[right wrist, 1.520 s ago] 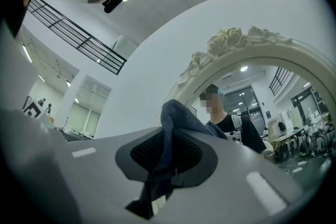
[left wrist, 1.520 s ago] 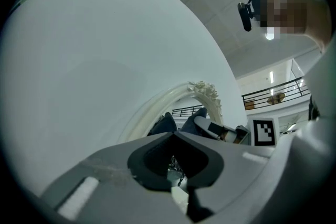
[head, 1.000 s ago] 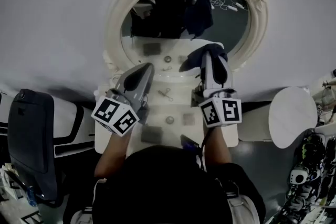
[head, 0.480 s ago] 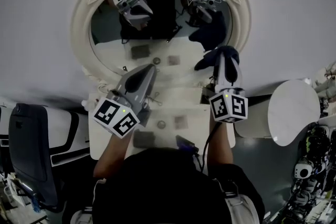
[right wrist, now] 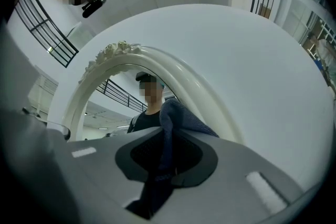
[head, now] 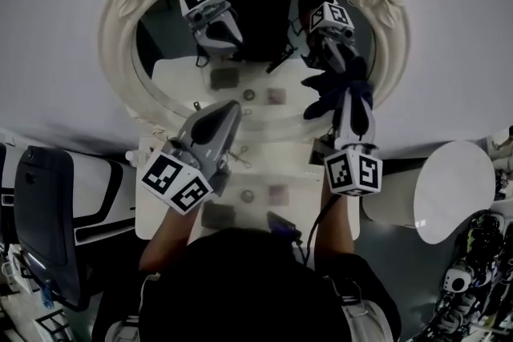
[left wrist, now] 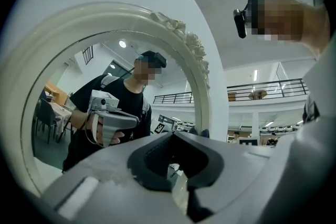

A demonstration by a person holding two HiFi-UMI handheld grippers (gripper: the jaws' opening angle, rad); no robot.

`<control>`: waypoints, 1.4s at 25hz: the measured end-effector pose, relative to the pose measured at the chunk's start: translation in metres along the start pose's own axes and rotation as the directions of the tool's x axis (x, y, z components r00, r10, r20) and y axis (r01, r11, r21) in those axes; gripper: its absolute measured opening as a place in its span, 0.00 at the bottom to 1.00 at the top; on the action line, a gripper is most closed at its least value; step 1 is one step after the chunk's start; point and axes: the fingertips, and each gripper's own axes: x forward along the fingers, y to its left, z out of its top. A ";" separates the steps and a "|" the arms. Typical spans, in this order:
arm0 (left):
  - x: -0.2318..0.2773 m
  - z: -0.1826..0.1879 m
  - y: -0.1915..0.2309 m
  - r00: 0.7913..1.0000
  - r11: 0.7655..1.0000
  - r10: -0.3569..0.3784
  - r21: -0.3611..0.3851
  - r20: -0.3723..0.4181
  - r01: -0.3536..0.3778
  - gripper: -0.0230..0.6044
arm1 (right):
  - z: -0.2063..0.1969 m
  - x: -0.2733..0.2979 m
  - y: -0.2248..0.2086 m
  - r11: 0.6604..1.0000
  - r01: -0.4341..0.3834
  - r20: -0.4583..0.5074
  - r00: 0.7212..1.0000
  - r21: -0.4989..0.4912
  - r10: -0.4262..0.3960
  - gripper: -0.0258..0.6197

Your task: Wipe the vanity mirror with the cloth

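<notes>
The oval vanity mirror (head: 256,20) in its ornate white frame (head: 119,36) stands on the white vanity top. My right gripper (head: 342,86) is shut on a dark blue cloth (head: 327,98), which rests against the lower right part of the glass. The cloth (right wrist: 169,128) hangs bunched between the right jaws, close to the frame (right wrist: 178,71). My left gripper (head: 230,108) hovers shut and empty before the mirror's lower edge. In the left gripper view the glass (left wrist: 68,92) reflects the person and both grippers.
Small items lie on the vanity top (head: 300,172): a scissor-like tool (head: 237,158), a round piece (head: 247,194) and flat squares. A black chair (head: 44,212) stands at the left. A round white stool (head: 449,188) stands at the right.
The right gripper has risen with the cloth from the mirror's bottom rim onto the lower right glass. The left gripper has barely moved. More of the mirror shows now.
</notes>
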 end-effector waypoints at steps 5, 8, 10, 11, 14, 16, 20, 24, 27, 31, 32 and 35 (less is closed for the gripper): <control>0.002 -0.005 0.004 1.000 1.000 -0.002 -0.015 -0.005 0.002 0.04 | 0.002 0.004 0.001 1.000 -0.016 0.006 1.000 0.006 0.016 0.12; -0.002 -0.002 0.007 1.000 1.000 0.002 -0.021 0.010 -0.002 0.04 | 0.006 0.006 0.008 1.000 -0.029 0.001 1.000 -0.013 0.029 0.12; -0.007 0.001 0.010 1.000 1.000 0.007 -0.025 0.019 -0.006 0.04 | 0.010 0.008 0.014 0.999 -0.038 0.008 0.999 -0.027 0.038 0.12; -0.010 0.002 0.011 1.000 1.000 0.009 -0.027 0.024 -0.008 0.04 | 0.012 0.010 0.018 0.999 -0.040 0.012 0.999 -0.034 0.041 0.12; -0.018 0.006 0.016 0.999 0.999 0.014 -0.032 0.039 -0.013 0.04 | 0.018 0.014 0.028 0.998 -0.047 0.021 0.999 -0.049 0.048 0.12; -0.025 0.010 0.020 0.999 0.999 0.020 -0.037 0.050 -0.018 0.04 | 0.022 0.016 0.035 0.997 -0.052 0.027 0.998 -0.063 0.053 0.12; -0.040 0.018 0.029 0.997 0.998 0.035 -0.047 0.075 -0.032 0.04 | 0.029 0.022 0.059 0.992 -0.078 0.041 0.996 -0.100 0.082 0.12; -0.055 0.025 0.038 0.995 0.998 0.046 -0.049 0.092 -0.042 0.04 | 0.032 0.028 0.085 0.987 -0.098 0.053 0.993 -0.126 0.105 0.12; -0.062 0.026 0.039 0.993 0.997 0.056 -0.050 0.100 -0.051 0.04 | 0.035 0.027 0.090 0.986 -0.103 0.062 0.992 -0.135 0.112 0.12; -0.078 0.031 0.051 0.991 0.996 0.071 -0.055 0.110 -0.065 0.04 | 0.035 0.033 0.117 0.979 -0.130 0.065 0.988 -0.157 0.141 0.12; -0.083 0.034 0.055 0.991 0.996 0.073 -0.057 0.113 -0.067 0.04 | 0.034 0.036 0.127 0.977 -0.137 0.066 0.987 -0.163 0.149 0.12; -0.094 0.039 0.065 0.990 0.996 0.078 -0.061 0.121 -0.071 0.04 | 0.030 0.041 0.149 0.972 -0.152 0.068 0.984 -0.178 0.167 0.12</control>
